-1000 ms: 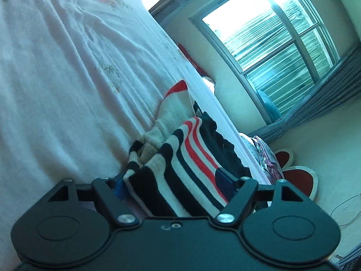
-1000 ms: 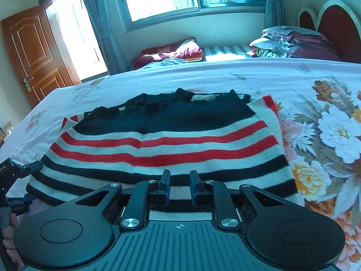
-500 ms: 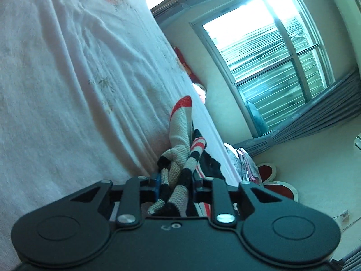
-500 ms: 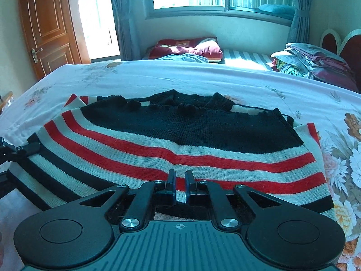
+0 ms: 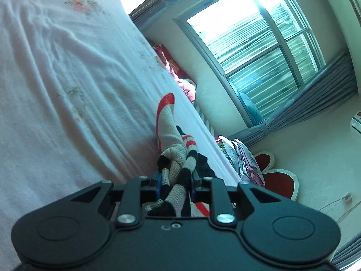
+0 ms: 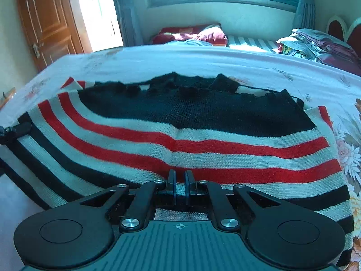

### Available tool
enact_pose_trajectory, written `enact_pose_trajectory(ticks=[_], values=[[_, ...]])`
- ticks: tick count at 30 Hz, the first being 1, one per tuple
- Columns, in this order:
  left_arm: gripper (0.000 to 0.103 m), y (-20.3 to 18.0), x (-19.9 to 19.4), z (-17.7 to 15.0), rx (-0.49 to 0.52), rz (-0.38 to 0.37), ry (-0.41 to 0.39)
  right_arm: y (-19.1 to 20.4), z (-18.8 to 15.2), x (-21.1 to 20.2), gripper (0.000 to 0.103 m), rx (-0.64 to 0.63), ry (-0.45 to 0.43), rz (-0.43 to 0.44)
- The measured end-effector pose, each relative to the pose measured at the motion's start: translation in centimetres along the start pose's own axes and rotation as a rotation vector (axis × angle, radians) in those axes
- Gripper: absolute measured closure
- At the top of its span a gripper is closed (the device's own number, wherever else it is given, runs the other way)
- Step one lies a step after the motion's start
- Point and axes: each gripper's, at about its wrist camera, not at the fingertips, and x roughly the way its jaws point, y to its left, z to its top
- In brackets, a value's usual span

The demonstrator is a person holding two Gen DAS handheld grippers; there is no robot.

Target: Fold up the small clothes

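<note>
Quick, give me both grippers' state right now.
Left gripper: closed on a bunched edge of the striped sweater.
Right gripper: closed, pinching the sweater's near hem.

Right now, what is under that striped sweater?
The striped sweater lies spread on the floral bedsheet, which shows all around it. Whatever else might lie beneath is covered by the knit.

No readable text, label, brand or number anywhere in view

Bright window [image 5: 255, 36] glare, bluish cast, fisheye-curved edges.
</note>
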Motion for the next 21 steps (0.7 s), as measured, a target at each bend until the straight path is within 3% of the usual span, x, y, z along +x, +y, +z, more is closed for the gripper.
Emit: enact_pose_trajectory(ticks=[5,10,14,17,19,20,21], values=[[0.084,-7.0,0.6,-1.0,0.117,-0.047,0.035,-5.1,0.3,-5.1,0.096,0.139,-0.130,0.026],[0.084,-15.7,3.4,-5.1,0.268,-0.083,0.111,-12.5,0.5,-9.8,0.096,0.260,-0.199,0.022],[0.084,-20.7,7.7,-10.8,0.368,-0.063,0.239,-18.2,-0.1,-12.9,0.096,0.360,-0.231,0.020],[0.073,-22.5,12.5,-17.1,0.467,-0.027,0.436,-22.1,-0.7,-14.4,0.095,0.434,-0.224,0.040],[0.068,-23.0,13.5,-19.8,0.472,-0.054,0.553,-24.1,-1.2,-15.0,0.055,0.470,-0.210,0.036],[0.068,-23.1,12.4,-20.0,0.474,-0.087,0.533,-24.7,-1.4,-15.5,0.029,0.480,-0.219,0.035],[0.067,-23.4,11.0,-19.7,0.497,-0.105,0.485,-25.1,-1.6,-15.9,0.030,0.481,-0.227,0.044]])
